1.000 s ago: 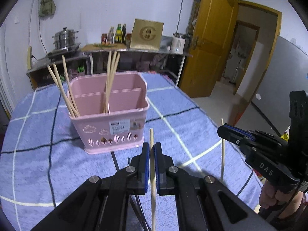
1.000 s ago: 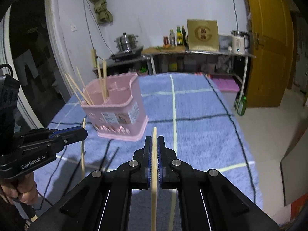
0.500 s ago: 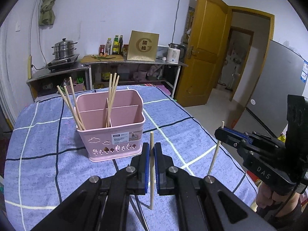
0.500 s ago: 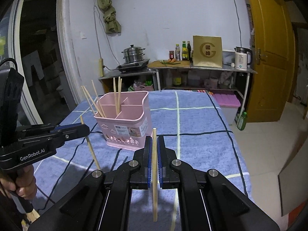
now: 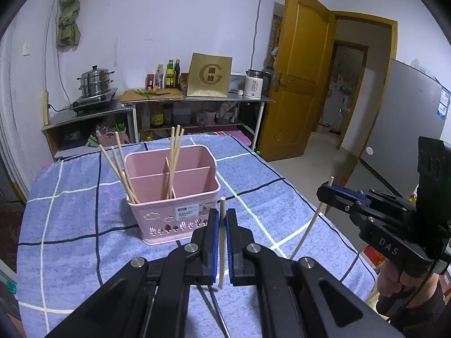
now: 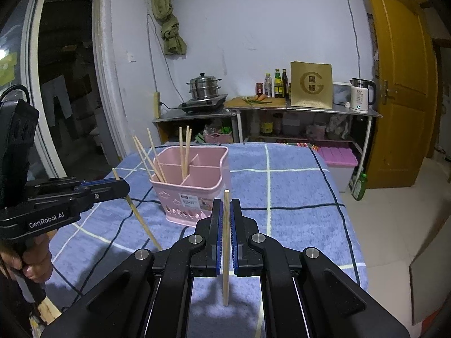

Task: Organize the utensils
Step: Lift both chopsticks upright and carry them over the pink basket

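Note:
A pink divided utensil basket [image 5: 172,194] stands on the blue checked tablecloth and holds several wooden chopsticks [image 5: 174,157] in its back compartments. It also shows in the right wrist view [image 6: 191,186]. My left gripper [image 5: 222,219] is shut on one chopstick [image 5: 222,242], held upright above the cloth, just in front of the basket. My right gripper [image 6: 225,208] is shut on another chopstick [image 6: 226,248], also upright and lifted, in front of the basket and to its right. Each gripper shows in the other's view, the right [image 5: 327,191] and the left [image 6: 124,186].
The table [image 5: 70,225] is covered by the blue cloth, with its right edge near the right gripper. Black cables [image 6: 132,217] lie on the cloth in front of the basket. Shelves with a steamer pot [image 5: 95,80], bottles and a kettle stand behind.
Both grippers have risen and pulled back from the basket, lifting their chopsticks clear of the cloth. The basket now looks smaller and lower in both views.

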{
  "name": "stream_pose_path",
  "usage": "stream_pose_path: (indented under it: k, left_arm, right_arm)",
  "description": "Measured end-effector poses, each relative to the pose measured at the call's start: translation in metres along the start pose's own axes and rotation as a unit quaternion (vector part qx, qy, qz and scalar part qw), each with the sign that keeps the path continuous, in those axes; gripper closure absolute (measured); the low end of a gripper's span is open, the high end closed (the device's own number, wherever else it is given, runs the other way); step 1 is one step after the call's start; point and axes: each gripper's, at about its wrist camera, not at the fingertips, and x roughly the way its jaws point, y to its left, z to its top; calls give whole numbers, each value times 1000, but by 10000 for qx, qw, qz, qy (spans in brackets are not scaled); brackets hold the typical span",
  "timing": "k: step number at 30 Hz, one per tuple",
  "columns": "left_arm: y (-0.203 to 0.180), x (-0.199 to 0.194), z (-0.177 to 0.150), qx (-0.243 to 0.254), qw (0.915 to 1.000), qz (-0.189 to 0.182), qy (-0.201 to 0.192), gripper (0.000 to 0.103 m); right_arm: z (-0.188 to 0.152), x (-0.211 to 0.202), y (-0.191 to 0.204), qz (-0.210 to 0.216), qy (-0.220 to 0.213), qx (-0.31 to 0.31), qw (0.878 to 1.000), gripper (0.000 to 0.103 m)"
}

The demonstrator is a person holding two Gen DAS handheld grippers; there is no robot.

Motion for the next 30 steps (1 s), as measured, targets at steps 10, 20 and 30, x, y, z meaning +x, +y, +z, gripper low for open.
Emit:
stream_pose_path:
  k: [10, 20, 30]
  left_arm:
    - [18, -23, 32, 77, 9996, 174, -229, 98]
    - [43, -44, 78, -5, 9975, 377, -602, 98]
    - [71, -36, 116, -113, 9950, 492, -864, 98]
  right_arm:
    - [31, 7, 22, 215, -281, -219, 9991, 98]
    - [76, 19, 41, 526, -684, -220, 9960, 98]
    - [106, 48, 56, 688, -905, -121, 9934, 98]
